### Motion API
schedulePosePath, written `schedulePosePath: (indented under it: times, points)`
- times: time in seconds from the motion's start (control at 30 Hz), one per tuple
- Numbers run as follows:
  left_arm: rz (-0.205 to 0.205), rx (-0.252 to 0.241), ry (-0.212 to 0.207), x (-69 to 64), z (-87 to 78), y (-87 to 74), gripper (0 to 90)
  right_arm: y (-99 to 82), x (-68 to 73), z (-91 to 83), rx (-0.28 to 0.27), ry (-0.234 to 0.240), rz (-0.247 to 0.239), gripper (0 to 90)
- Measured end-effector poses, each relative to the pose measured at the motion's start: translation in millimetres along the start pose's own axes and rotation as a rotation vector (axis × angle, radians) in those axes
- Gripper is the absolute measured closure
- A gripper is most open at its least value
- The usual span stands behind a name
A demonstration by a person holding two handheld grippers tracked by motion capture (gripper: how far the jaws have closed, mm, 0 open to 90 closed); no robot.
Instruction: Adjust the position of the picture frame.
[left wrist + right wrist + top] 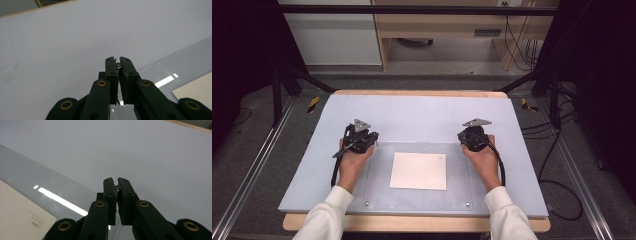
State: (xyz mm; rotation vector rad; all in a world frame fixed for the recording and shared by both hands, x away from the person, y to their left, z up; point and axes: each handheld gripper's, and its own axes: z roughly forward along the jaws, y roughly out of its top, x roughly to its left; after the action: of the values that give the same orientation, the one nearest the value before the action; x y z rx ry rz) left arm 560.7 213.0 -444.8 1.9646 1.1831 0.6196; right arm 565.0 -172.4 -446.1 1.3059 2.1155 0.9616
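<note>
High view: a clear plate (377, 200) lies on the counter (422, 112) over a white sheet (418, 171). Left tongs (117, 65) and right tongs (117, 187) each pinch a far-corner stud. Likely next: lift both corners evenly.

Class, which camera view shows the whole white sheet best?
The high view: the white sheet lies whole under the clear plate. The left gripper view shows one corner; the right gripper view, an edge with print.
</note>
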Motion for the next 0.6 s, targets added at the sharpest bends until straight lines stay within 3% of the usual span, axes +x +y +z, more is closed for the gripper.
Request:
schedulePosePath:
  times: [0.4, 0.6]
  points:
    - [-0.013, 0.078, -0.014, 6.1, 5.9, 13.6, 85.0, 16.1, -6.4, 4.2, 0.111, 0.036, 0.029, 85.7]
    - [-0.047, 0.136, -0.028, 10.9, 12.2, 24.2, 85.0, 26.7, -14.5, 9.9, 0.180, 0.080, 0.074, 85.6]
